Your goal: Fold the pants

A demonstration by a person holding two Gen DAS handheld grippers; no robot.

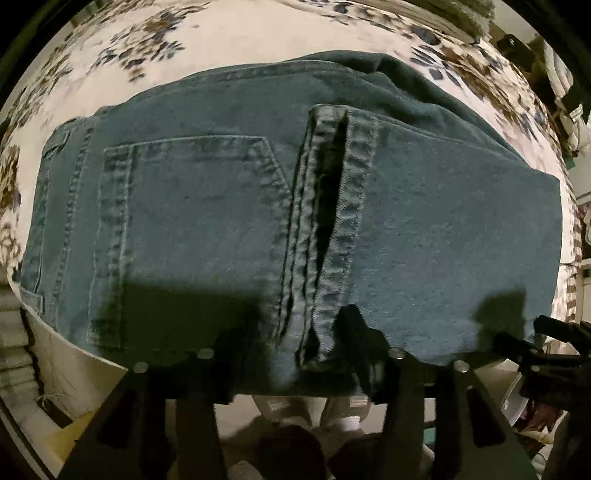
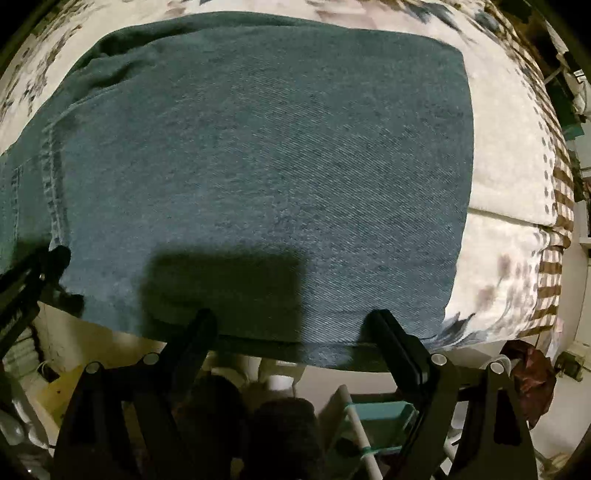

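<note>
Dark blue jeans [image 1: 221, 206] lie folded on a floral bedspread [image 1: 221, 33], back pocket [image 1: 184, 229] up, leg hems [image 1: 325, 229] laid across them. My left gripper [image 1: 291, 343] is open at the near edge of the jeans, its fingers [image 1: 358, 332] either side of the hems. In the right wrist view the jeans [image 2: 277, 147] fill the frame. My right gripper [image 2: 291, 325] is open at the near edge of the denim, with fingers [image 2: 384, 325] spread wide. The left gripper shows at that view's left edge [image 2: 48, 266]; the right gripper shows in the left wrist view [image 1: 546, 339].
The bed edge [image 2: 517, 295] with a checked border falls away on the right. Below the bed edge lie floor clutter, a teal box [image 2: 384, 417] and a white tube [image 2: 354, 417]. Shelves stand at the far right [image 1: 569, 92].
</note>
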